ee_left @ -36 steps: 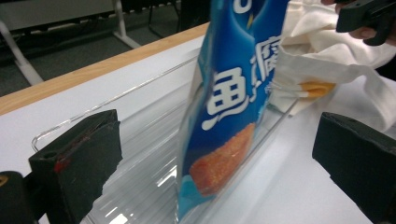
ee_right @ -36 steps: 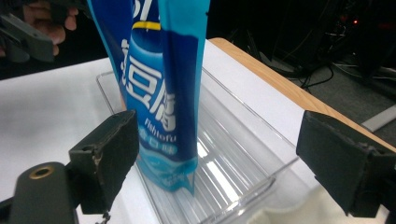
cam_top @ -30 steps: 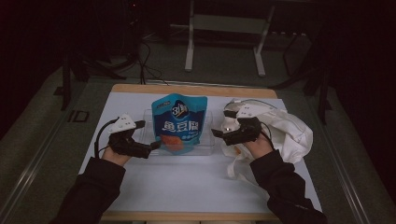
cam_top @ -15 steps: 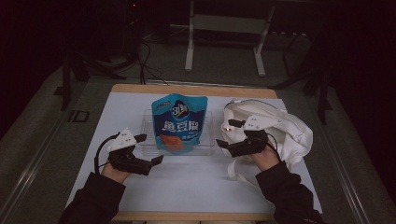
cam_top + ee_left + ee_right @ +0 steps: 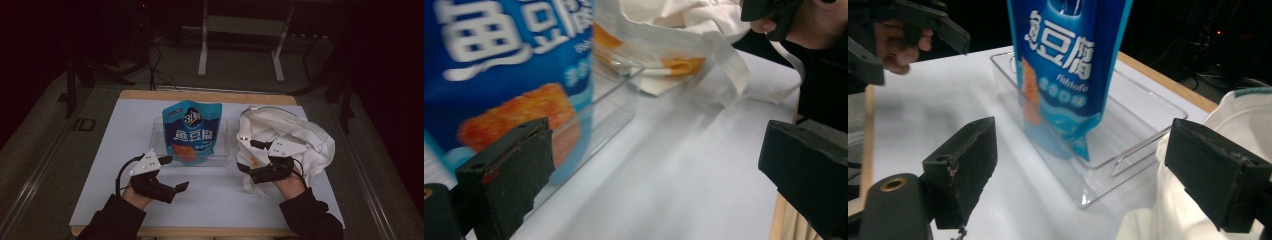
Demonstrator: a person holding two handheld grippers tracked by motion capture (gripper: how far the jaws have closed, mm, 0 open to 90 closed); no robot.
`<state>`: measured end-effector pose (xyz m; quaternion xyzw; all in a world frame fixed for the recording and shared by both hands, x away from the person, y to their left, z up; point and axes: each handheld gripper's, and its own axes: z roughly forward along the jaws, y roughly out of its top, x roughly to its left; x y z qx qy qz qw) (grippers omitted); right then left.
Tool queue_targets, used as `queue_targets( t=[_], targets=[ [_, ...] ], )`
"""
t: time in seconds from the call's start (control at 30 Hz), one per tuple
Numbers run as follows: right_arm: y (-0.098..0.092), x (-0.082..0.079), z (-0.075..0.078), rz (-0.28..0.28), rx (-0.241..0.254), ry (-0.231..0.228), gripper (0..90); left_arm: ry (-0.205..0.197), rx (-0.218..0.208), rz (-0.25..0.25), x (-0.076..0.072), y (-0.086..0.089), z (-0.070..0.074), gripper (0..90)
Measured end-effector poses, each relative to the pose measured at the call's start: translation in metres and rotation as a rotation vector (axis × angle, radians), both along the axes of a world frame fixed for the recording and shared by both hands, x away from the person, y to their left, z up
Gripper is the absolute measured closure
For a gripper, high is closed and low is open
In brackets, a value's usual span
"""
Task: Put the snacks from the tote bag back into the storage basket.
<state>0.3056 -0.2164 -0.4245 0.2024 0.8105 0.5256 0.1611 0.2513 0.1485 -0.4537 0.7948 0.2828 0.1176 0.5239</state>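
Observation:
A blue snack pouch (image 5: 191,131) stands upright in a clear plastic tray (image 5: 223,152) at the middle of the white mat. A crumpled white cloth bag (image 5: 300,132) lies to the right of the tray. My left gripper (image 5: 174,173) is open and empty, just in front of the tray's near left corner. In the left gripper view its gripper (image 5: 659,170) faces the pouch (image 5: 499,60) and the tray (image 5: 616,112). My right gripper (image 5: 253,160) is open and empty at the bag's near left edge. In the right gripper view its gripper (image 5: 1088,170) frames the pouch (image 5: 1068,65) and the tray (image 5: 1143,125).
The white mat (image 5: 115,150) covers a wooden table whose far edge (image 5: 200,95) shows bare. A metal stand (image 5: 240,30) is on the dark floor beyond. The bag (image 5: 1243,120) crowds the right jaw. The other hand's gripper (image 5: 913,25) shows far left.
Both grippers have drawn back from the tray toward the near edge of the table, the left one farther. The pouch stays standing in the tray.

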Motion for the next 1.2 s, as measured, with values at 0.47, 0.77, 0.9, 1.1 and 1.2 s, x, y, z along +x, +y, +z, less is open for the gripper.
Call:
queue_targets(
  t=[0.47,0.77,0.9,1.1,1.2],
  targets=[
    [-0.017,-0.034,-0.017,-0.015,0.016,0.004,13.4,0.002,0.032,-0.121,-0.009,-0.037,-0.012,1.7],
    [-0.032,-0.051,-0.031,-0.066,0.006,0.004,13.6,0.015,0.035,-0.165,-0.016,-0.047,-0.026,1.7],
    [-0.040,-0.059,-0.034,-0.097,0.013,-0.007,13.6,0.013,0.055,-0.175,-0.018,-0.050,-0.031,1.6],
    [-0.048,-0.064,-0.039,-0.136,0.009,-0.026,13.6,0.011,0.071,-0.180,-0.018,-0.051,-0.035,1.7],
    [-0.050,-0.066,-0.042,-0.143,0.006,-0.033,13.6,0.017,0.071,-0.182,-0.019,-0.052,-0.037,1.7]
  ],
)
